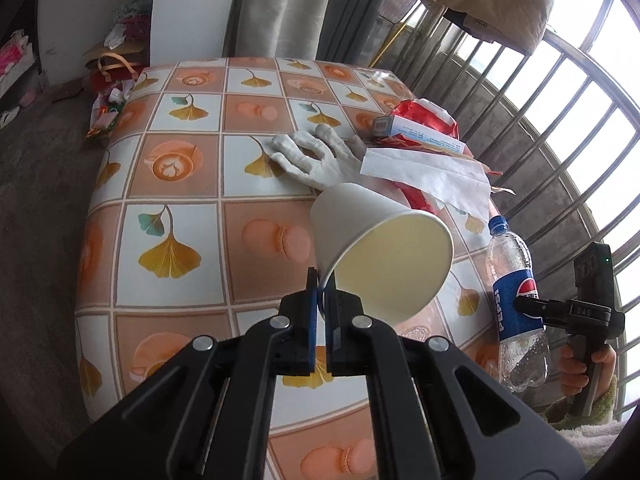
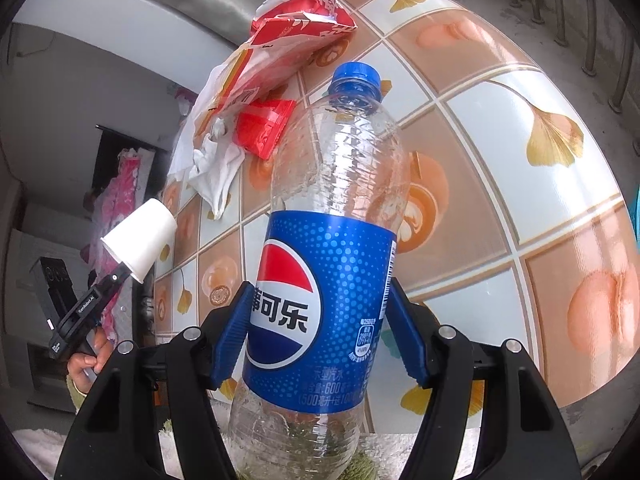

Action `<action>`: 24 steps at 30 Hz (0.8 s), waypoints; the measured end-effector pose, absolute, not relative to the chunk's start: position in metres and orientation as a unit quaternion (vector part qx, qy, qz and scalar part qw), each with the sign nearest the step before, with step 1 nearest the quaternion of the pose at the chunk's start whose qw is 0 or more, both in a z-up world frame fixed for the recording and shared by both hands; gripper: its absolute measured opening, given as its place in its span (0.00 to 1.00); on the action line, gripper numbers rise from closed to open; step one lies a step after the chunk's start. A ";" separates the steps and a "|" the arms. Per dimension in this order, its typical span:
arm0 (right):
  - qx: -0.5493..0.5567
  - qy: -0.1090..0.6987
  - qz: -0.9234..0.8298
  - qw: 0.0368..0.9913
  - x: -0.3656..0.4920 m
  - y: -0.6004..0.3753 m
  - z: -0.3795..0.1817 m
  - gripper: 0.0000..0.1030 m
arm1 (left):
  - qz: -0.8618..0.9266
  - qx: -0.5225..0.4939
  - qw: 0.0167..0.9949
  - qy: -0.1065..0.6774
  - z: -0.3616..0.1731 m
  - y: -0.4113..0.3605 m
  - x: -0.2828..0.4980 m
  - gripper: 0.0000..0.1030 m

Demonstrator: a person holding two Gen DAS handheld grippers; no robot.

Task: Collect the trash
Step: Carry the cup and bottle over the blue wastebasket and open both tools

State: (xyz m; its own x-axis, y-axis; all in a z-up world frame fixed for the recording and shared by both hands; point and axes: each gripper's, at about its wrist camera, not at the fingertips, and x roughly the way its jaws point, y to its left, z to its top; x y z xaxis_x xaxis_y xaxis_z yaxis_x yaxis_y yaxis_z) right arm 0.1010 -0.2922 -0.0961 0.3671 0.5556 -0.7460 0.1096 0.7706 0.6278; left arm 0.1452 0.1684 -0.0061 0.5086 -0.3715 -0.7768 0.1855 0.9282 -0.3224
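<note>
Tiled desk [image 1: 180, 216] under both tools: the left tool [image 1: 320, 280] pinches the cup [image 1: 376, 248] by its rim, lifted above the desk middle, the right tool [image 2: 320, 320] squeezes the bottle [image 2: 332, 240] off the near edge, so carry both slowly.

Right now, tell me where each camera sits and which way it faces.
Left wrist: on the left gripper, looking down over the table; its fingers pinch the cup rim. The right gripper and hand show at right.
Right wrist: on the right gripper, looking down across the table; its fingers clamp the bottle. The left gripper and hand show at lower left.
Shared: cup, bottle, red wrappers, table.
</note>
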 end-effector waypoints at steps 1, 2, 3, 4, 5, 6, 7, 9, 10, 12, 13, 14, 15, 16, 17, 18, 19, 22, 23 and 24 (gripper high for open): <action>0.311 0.544 0.143 0.766 0.102 -0.293 -0.097 0.62 | -0.158 -0.103 0.863 0.469 -0.009 0.168 0.145 0.01; 0.316 0.543 0.142 0.765 0.102 -0.294 -0.099 0.62 | -0.156 -0.105 0.863 0.469 -0.012 0.167 0.145 0.01; 0.323 0.541 0.141 0.764 0.103 -0.296 -0.099 0.62 | -0.154 -0.107 0.863 0.469 -0.014 0.166 0.145 0.01; 0.328 0.541 0.141 0.762 0.103 -0.298 -0.101 0.62 | -0.152 -0.109 0.864 0.468 -0.016 0.165 0.144 0.01; 0.335 0.540 0.140 0.759 0.104 -0.299 -0.102 0.62 | -0.151 -0.109 0.864 0.467 -0.017 0.164 0.144 0.01; 0.340 0.539 0.139 0.758 0.104 -0.300 -0.102 0.62 | -0.150 -0.109 0.865 0.466 -0.018 0.163 0.144 0.01; 0.343 0.536 0.138 0.759 0.104 -0.301 -0.102 0.62 | -0.149 -0.107 0.866 0.465 -0.019 0.162 0.143 0.01; 0.347 0.533 0.133 0.760 0.105 -0.303 -0.102 0.62 | -0.145 -0.102 0.869 0.462 -0.020 0.160 0.144 0.01; 0.350 0.530 0.132 0.761 0.105 -0.304 -0.102 0.62 | -0.144 -0.099 0.870 0.460 -0.020 0.160 0.144 0.01; 0.356 0.527 0.130 0.761 0.104 -0.305 -0.103 0.62 | -0.144 -0.099 0.872 0.457 -0.019 0.160 0.142 0.01; 0.357 0.525 0.130 0.761 0.104 -0.305 -0.103 0.62 | -0.143 -0.099 0.873 0.456 -0.018 0.160 0.142 0.01; 0.358 0.524 0.131 0.762 0.103 -0.305 -0.103 0.61 | -0.143 -0.099 0.874 0.454 -0.017 0.160 0.141 0.01; 0.362 0.522 0.131 0.761 0.103 -0.305 -0.105 0.59 | -0.141 -0.098 0.875 0.452 -0.017 0.161 0.140 0.01; 0.364 0.521 0.130 0.761 0.104 -0.305 -0.105 0.59 | -0.140 -0.099 0.876 0.451 -0.016 0.162 0.140 0.01; 0.365 0.519 0.129 0.762 0.104 -0.306 -0.105 0.59 | -0.138 -0.099 0.877 0.449 -0.015 0.163 0.139 0.01; 0.365 0.518 0.127 0.763 0.103 -0.307 -0.105 0.58 | -0.136 -0.099 0.878 0.448 -0.014 0.164 0.138 0.01; 0.366 0.517 0.125 0.764 0.102 -0.307 -0.105 0.58 | -0.133 -0.099 0.879 0.447 -0.013 0.165 0.136 0.01; 0.374 0.512 0.127 0.763 0.098 -0.310 -0.102 0.57 | -0.125 -0.100 0.881 0.445 -0.008 0.168 0.134 0.01; 0.378 0.510 0.128 0.762 0.097 -0.311 -0.102 0.57 | -0.125 -0.102 0.882 0.443 -0.005 0.169 0.133 0.01; 0.381 0.508 0.129 0.762 0.097 -0.313 -0.100 0.57 | -0.125 -0.103 0.884 0.438 -0.001 0.170 0.132 0.01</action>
